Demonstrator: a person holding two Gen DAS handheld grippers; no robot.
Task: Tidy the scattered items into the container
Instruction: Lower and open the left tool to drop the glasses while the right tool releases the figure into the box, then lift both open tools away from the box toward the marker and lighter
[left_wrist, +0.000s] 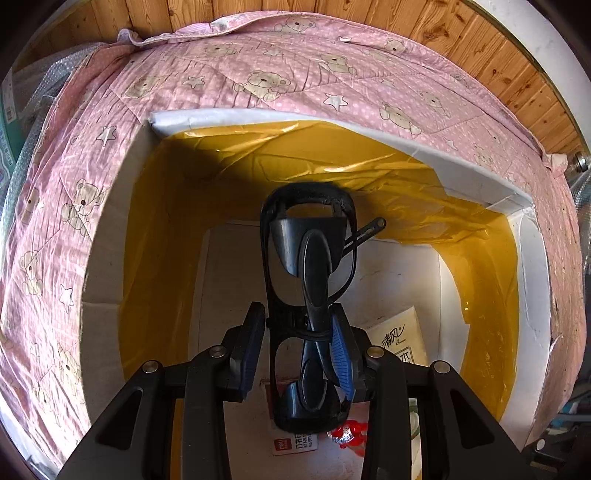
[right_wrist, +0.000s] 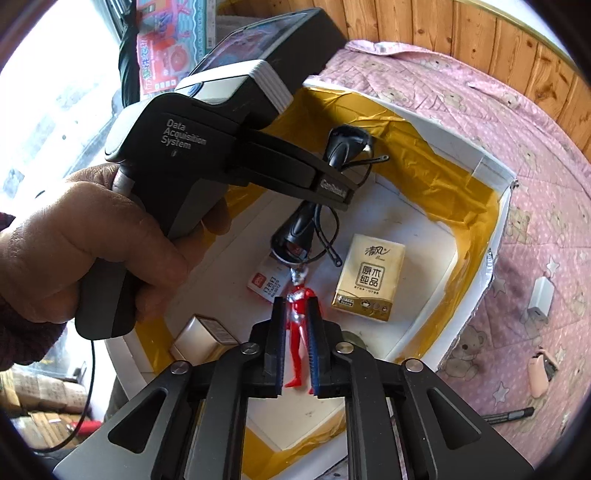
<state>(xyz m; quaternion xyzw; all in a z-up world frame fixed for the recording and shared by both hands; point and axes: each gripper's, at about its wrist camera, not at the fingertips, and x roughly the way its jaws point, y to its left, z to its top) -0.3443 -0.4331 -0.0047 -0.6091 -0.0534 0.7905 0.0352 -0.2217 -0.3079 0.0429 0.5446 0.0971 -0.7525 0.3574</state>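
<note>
A pair of black glasses (left_wrist: 314, 273) hangs folded over the white box (left_wrist: 240, 118) lined with yellow tape. My left gripper (left_wrist: 299, 347) is shut on its middle. In the right wrist view a hand (right_wrist: 74, 240) holds that left gripper (right_wrist: 343, 192) above the box (right_wrist: 495, 166), the glasses (right_wrist: 295, 236) dangling from it. My right gripper (right_wrist: 297, 343) is over the box's near side. Its blue pads sit close against a red and silver toy figure (right_wrist: 299, 314), whose head points away from me. The same toy figure (left_wrist: 351, 430) shows low in the left wrist view.
In the box lie a gold tissue pack (right_wrist: 369, 280), a small staples box (right_wrist: 267, 284) and a silver box (right_wrist: 201, 336). On the pink bear quilt (right_wrist: 535, 221) outside lie a white charger (right_wrist: 539, 299), a pink item (right_wrist: 541, 373) and a black pen (right_wrist: 509, 415).
</note>
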